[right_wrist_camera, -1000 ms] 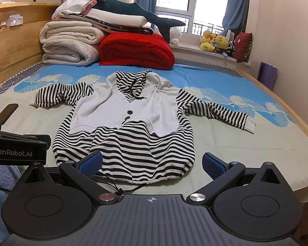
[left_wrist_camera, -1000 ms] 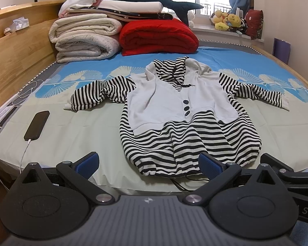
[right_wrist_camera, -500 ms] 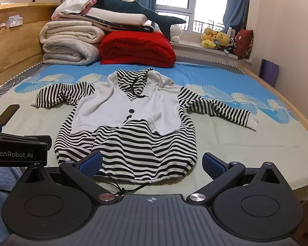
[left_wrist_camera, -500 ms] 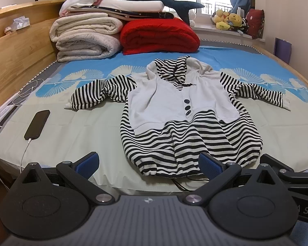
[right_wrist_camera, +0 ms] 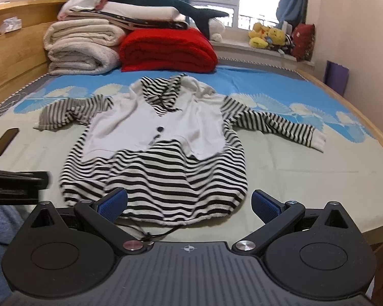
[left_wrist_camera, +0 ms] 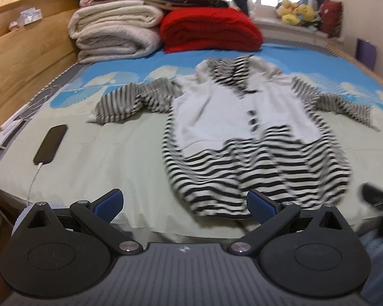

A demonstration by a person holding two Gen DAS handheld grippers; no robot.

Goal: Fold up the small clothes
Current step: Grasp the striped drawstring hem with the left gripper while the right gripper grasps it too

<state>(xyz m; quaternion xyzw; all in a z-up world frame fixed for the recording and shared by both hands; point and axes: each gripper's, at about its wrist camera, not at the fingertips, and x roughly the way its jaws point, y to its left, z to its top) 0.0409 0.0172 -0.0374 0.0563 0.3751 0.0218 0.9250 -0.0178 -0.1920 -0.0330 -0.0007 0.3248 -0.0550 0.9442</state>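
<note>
The striped garment point(right_wrist_camera: 155, 148) lies flat on the bed point(right_wrist_camera: 306, 168), just ahead of the released, empty jaws of both the left gripper point(left_wrist_camera: 185, 202) and right gripper point(right_wrist_camera: 190, 204). Its long axis runs away from the jaws, collar far, hem nearest, sleeves spread sideways. Risk: the drawstring point(right_wrist_camera: 150, 234) trailing below the hem may snag a finger and drag the garment askew.

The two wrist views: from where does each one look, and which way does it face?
Left wrist: sits behind the open left tool, faces along the bed to the striped garment, phone beside; right tool's body at the right edge.
Right wrist: behind the open right tool, same direction; left tool's body at the left edge.
Shared: garment, phone, red blanket.
</note>
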